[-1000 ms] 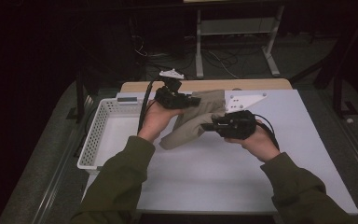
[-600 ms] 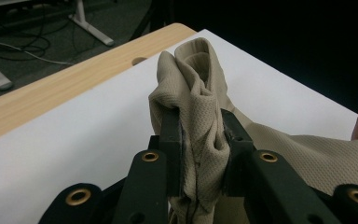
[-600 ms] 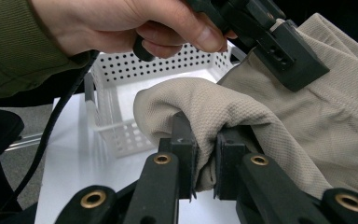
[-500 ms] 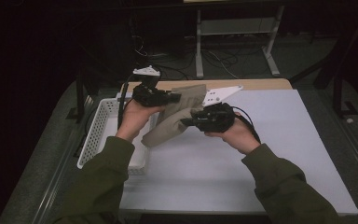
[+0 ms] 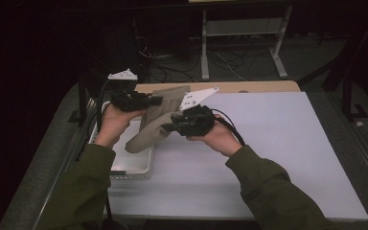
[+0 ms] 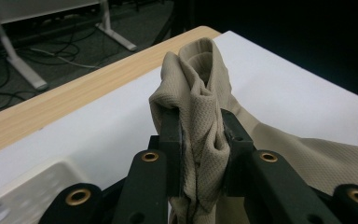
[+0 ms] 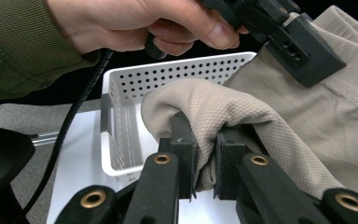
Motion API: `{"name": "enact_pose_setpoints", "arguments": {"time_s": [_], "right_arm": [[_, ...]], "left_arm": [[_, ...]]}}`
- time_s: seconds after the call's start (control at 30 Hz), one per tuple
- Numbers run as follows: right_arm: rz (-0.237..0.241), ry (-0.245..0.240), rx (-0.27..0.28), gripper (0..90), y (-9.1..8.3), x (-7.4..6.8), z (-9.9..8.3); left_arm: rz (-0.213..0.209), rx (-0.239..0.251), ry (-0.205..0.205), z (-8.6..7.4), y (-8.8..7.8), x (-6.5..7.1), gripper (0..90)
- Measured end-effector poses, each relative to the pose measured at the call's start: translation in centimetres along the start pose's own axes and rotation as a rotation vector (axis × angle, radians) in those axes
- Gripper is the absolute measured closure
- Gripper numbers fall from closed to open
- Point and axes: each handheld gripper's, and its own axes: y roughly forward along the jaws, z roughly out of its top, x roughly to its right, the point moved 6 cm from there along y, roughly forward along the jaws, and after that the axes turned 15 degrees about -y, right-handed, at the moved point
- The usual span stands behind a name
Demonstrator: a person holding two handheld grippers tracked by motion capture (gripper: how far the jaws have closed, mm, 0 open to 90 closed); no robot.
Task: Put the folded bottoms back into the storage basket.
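Sitting at the left edge of the white bench point(image 5: 278, 143), a white perforated basket point(image 5: 135, 160) shows a bare floor where it can be seen; the part under the hanging cloth is hidden, so I cannot tell whether anything lies there. In the right gripper view the basket point(image 7: 130, 112) has dotted walls, and its visible inside is bare.

Above the basket, the left gripper point(image 5: 148, 101) is held in the person's left hand point(image 5: 112, 122). In the left gripper view its fingers point(image 6: 171, 140) are clamped on a bunched fold of the tan cloth point(image 6: 200, 107), which stands up between them.

The cloth point(image 5: 158, 122) is lifted off the bench, stretched between the two grippers, its lower end drooping over the basket's right side. Whether that end touches the basket I cannot tell.

Just right of the basket and above the bench, the right gripper point(image 5: 170, 125) is held in the right hand point(image 5: 218, 136), a grey plate point(image 5: 199, 97) on top of it. In the right gripper view its fingers point(image 7: 182, 149) are pinched on a rolled edge of the cloth point(image 7: 223, 112).

Beyond the cloth, a wooden strip point(image 5: 249, 86) runs along the bench's far edge.
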Motion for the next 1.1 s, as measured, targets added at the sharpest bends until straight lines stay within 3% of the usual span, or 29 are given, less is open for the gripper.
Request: {"name": "enact_pose_setpoints", "arguments": {"time_s": [0.2, 0.53, 0.9, 1.1], "right_arm": [[0.027, -0.007, -0.004, 80.7, 2.5, -0.7, 0.7], [0.083, -0.025, -0.027, 80.6, 6.6, -2.1, 1.3], [0.134, -0.025, -0.075, 80.5, 10.5, -3.8, 0.7], [0.157, -0.025, -0.101, 80.4, 12.1, -4.6, 0.2]], "left_arm": [[0.028, 0.013, 0.000, -0.9, -1.7, -2.0, 74.5], [0.068, 0.039, -0.042, -2.7, -4.3, -5.5, 74.5], [0.096, 0.009, -0.054, -5.0, -5.4, -8.3, 74.4], [0.111, 0.003, -0.081, -6.5, -5.7, -9.5, 74.4]]}}
